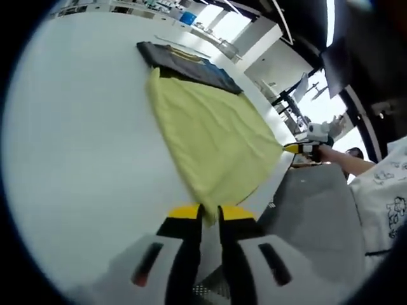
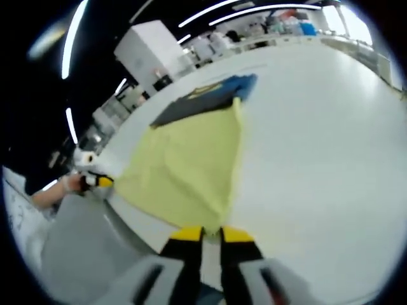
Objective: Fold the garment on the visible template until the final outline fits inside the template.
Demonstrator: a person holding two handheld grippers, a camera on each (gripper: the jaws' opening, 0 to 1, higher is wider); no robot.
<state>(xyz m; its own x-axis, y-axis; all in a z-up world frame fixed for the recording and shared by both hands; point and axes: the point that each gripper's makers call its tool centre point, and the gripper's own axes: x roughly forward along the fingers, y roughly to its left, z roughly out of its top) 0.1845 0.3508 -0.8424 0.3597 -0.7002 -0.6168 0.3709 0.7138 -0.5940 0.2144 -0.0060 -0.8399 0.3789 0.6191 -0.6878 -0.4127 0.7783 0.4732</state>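
Note:
A pale yellow garment (image 1: 210,133) (image 2: 187,165) lies spread on the white table (image 1: 82,146) (image 2: 318,159). Its far edge overlaps a dark template (image 1: 191,63) (image 2: 203,95). In the left gripper view my left gripper (image 1: 210,216) is shut on the garment's near corner, at the table's edge. In the right gripper view my right gripper (image 2: 212,232) is shut on the other near corner. Each gripper also appears in the other's view, the right gripper (image 1: 304,149) at the right and the left gripper (image 2: 96,180) at the left, both pinching the near hem.
A grey chair seat (image 1: 318,210) (image 2: 76,248) sits just off the table's near edge, below the hem. A person's forearm (image 1: 346,162) and patterned white sleeve (image 1: 385,190) reach in. Benches and shelves (image 2: 191,47) stand beyond the table.

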